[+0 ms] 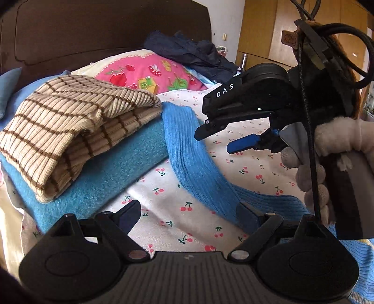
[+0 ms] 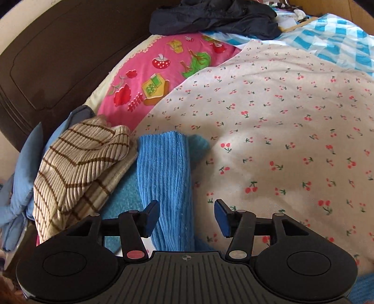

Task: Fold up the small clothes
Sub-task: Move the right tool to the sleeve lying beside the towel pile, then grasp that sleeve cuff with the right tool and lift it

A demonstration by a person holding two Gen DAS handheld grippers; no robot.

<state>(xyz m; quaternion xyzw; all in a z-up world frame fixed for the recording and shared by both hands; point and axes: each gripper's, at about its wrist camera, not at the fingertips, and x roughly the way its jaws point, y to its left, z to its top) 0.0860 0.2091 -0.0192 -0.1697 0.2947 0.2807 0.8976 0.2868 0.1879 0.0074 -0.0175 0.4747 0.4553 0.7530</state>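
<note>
1. Your right gripper (image 2: 185, 217) has its jaws apart with nothing pinched; the blue ribbed knit (image 2: 167, 184) passes under the gap, nearer the left pad, and neither pad presses on it. That reads as a hand free of the cloth, hovering above it.
2. Your left gripper (image 1: 187, 216) is spread wide and empty as well. Its right finger sits at the edge of the same blue knit, where the strip curves across the cherry-print sheet (image 1: 163, 184); I cannot tell whether it touches.
3. The knit lies as a long narrow strip, its far end against the stack, so I judge it only partly folded and in need of another fold.
4. The stack beside it holds a beige checked ribbed garment (image 1: 77, 131) folded on a teal fleece piece (image 1: 112, 177), likely the finished pile.
5. Further back, a pink printed cushion (image 2: 163, 77) and a dark crumpled garment (image 2: 215, 16) lie near the headboard (image 1: 93, 28), perhaps awaiting folding.
</note>
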